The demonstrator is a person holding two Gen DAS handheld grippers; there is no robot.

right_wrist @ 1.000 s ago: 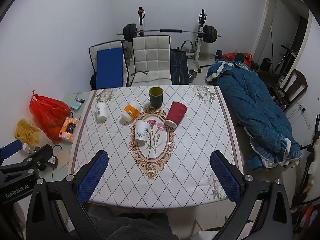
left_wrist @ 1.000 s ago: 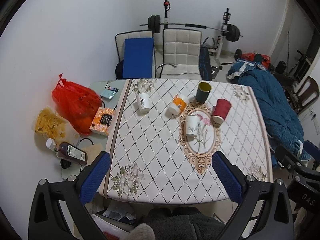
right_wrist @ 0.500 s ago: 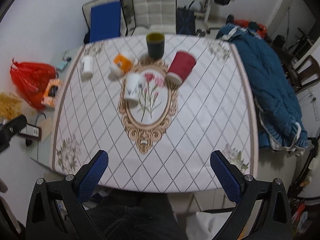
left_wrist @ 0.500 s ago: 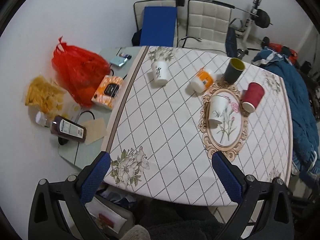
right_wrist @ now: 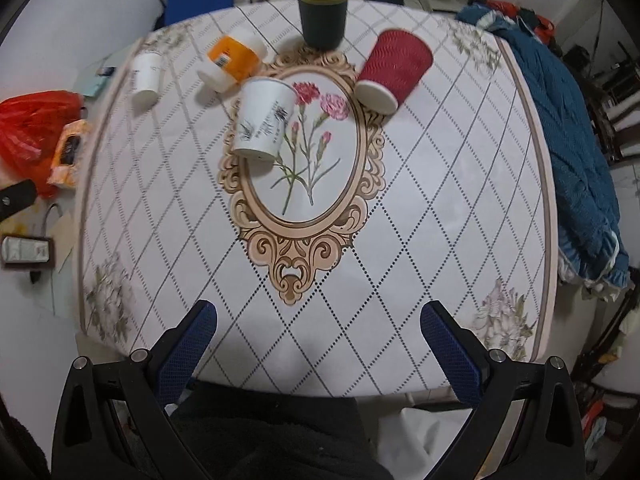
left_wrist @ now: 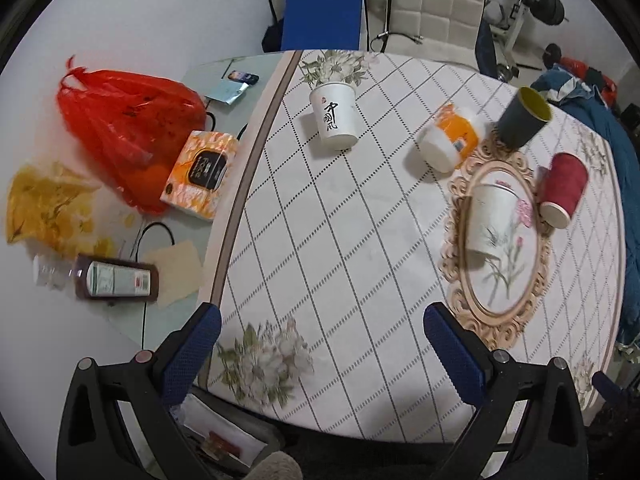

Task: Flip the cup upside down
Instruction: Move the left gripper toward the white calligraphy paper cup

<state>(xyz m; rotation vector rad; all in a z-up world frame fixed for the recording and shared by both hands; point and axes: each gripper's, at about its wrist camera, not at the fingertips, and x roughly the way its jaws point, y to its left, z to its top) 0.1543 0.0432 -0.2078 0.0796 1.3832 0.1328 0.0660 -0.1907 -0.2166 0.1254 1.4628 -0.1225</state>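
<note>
Through the left wrist camera I see my left gripper (left_wrist: 320,344) with its blue pads spread wide and nothing between them, held over the near edge of the table (left_wrist: 340,240). Five cups stand further out on the patterned cloth: a white cup with black characters (left_wrist: 334,114) at the far left, an orange-and-white cup (left_wrist: 450,136), a dark cup with a yellow inside (left_wrist: 524,118) whose mouth faces up, a red cup (left_wrist: 564,188), and a white cup with a plant print (left_wrist: 490,218) on the oval medallion. Apart from the dark one, they appear to sit mouth down with their bases showing, though the fisheye tilt makes me cautious. Off the table to the left lie a red plastic bag (left_wrist: 124,128) and a tissue box (left_wrist: 202,174). Through the right wrist camera my right gripper (right_wrist: 318,340) is likewise spread apart and empty, near the table's front edge, well short of every cup. Here the dark cup with a yellow inside (right_wrist: 323,16) stands upright at the far side, its open rim plain, so I judge it the one left to flip. Nothing is grasped yet: reaching, clamping, turning it over and setting it down all remain.
</note>
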